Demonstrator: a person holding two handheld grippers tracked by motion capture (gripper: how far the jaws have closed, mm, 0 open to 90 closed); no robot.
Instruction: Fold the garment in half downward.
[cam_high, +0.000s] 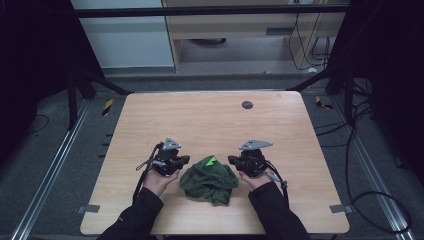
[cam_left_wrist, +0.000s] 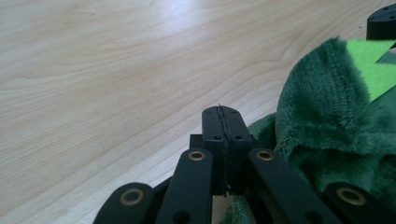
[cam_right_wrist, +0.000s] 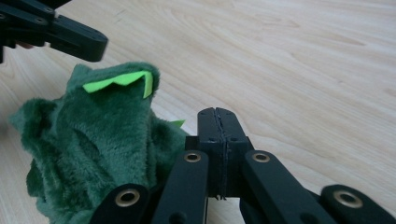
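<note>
A crumpled dark green plush cloth (cam_high: 209, 179) with a bright green tag lies near the table's front edge, between my two grippers. My left gripper (cam_high: 183, 161) rests just left of it, jaws pressed together with nothing between them. In the left gripper view the shut gripper (cam_left_wrist: 222, 114) points over bare wood, with the plush cloth (cam_left_wrist: 331, 126) beside it on the right. My right gripper (cam_high: 232, 160) sits just right of the cloth, also shut and empty. In the right gripper view that gripper (cam_right_wrist: 218, 116) has the cloth (cam_right_wrist: 102, 135) on its left and the other gripper (cam_right_wrist: 95, 46) beyond it.
The wooden table (cam_high: 210, 120) stretches bare beyond the cloth, with a small dark round disc (cam_high: 247, 104) near its far edge. Black frame posts and cables (cam_high: 350, 150) surround the table on the floor.
</note>
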